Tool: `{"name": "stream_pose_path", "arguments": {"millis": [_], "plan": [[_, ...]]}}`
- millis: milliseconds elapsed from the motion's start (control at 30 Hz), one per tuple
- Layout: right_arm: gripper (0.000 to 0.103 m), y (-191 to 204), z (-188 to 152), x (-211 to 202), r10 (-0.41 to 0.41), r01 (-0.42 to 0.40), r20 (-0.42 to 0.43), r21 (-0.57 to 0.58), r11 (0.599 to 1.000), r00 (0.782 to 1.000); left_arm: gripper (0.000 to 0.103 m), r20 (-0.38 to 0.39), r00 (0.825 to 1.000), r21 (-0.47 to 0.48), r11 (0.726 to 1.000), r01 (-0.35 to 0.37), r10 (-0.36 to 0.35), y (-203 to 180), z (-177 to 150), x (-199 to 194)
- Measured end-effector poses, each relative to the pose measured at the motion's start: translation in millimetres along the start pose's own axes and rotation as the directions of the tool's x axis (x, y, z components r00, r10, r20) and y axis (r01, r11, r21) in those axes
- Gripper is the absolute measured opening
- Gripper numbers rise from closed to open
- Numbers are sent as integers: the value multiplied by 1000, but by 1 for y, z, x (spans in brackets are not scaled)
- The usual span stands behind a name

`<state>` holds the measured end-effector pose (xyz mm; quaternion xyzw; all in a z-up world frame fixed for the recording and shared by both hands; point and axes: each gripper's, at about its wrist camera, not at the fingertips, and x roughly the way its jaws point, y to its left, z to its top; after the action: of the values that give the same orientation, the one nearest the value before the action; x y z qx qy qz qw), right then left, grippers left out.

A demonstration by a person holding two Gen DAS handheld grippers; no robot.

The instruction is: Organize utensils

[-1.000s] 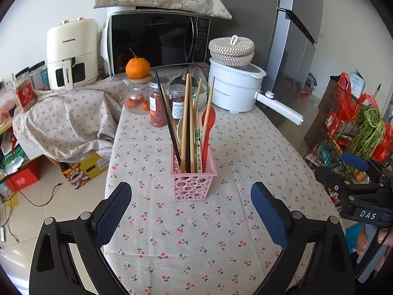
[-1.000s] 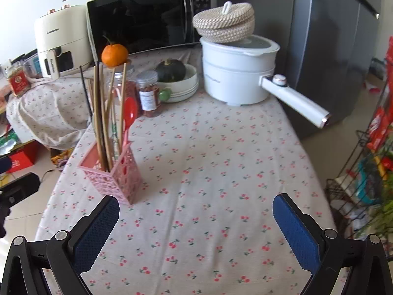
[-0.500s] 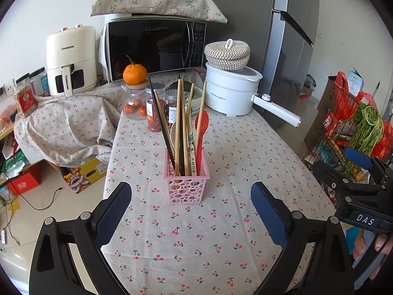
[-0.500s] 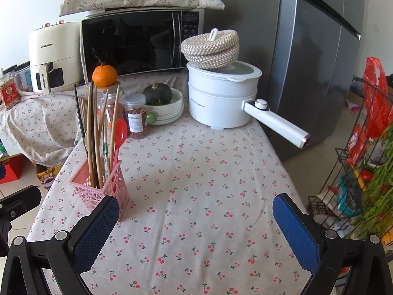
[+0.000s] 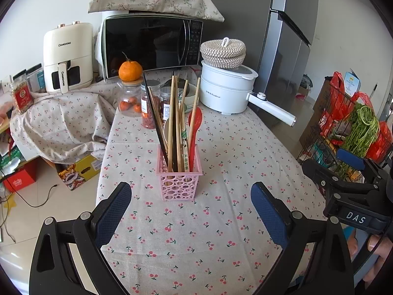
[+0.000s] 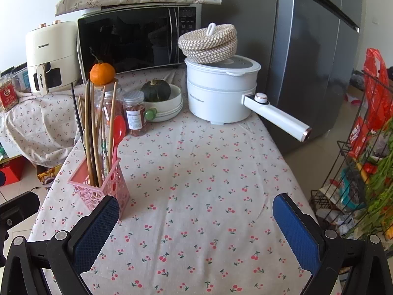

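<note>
A pink perforated utensil basket [image 5: 179,184] [image 6: 100,191] stands on the cherry-print tablecloth [image 5: 221,152] [image 6: 196,172]. Upright in it are several wooden chopsticks [image 5: 172,123] [image 6: 94,132], a dark chopstick [image 5: 153,115], and a red spoon [image 5: 195,125] [image 6: 118,131]. My left gripper [image 5: 190,209] is open, held back from the basket with nothing between its blue pads. My right gripper [image 6: 195,217] is open too, over bare cloth to the right of the basket; it also shows at the right edge of the left wrist view [image 5: 348,172].
At the table's far end stand a white electric pot [image 6: 221,93] with a long handle [image 6: 277,115], woven coasters [image 6: 208,41], a bowl with a green squash [image 6: 162,98], jars [image 5: 130,98], an orange [image 5: 130,71], a microwave [image 5: 152,46] and an air fryer [image 5: 67,56]. A wire rack of groceries [image 5: 348,127] stands right.
Both grippers have drawn back and risen from the table, so the basket looks smaller and farther off. Both stay open and empty.
</note>
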<state>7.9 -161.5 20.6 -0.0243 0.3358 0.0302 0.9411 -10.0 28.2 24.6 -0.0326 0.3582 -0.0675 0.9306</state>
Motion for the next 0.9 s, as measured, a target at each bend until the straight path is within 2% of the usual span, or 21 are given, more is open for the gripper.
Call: {"name": "stream_pose_path", "arguments": {"millis": [900], "plan": [[103,-3,0,1,-6,6,0,11,1000,1000,99,11,1000,-13,1000,-24,24,2,0,-5]]}}
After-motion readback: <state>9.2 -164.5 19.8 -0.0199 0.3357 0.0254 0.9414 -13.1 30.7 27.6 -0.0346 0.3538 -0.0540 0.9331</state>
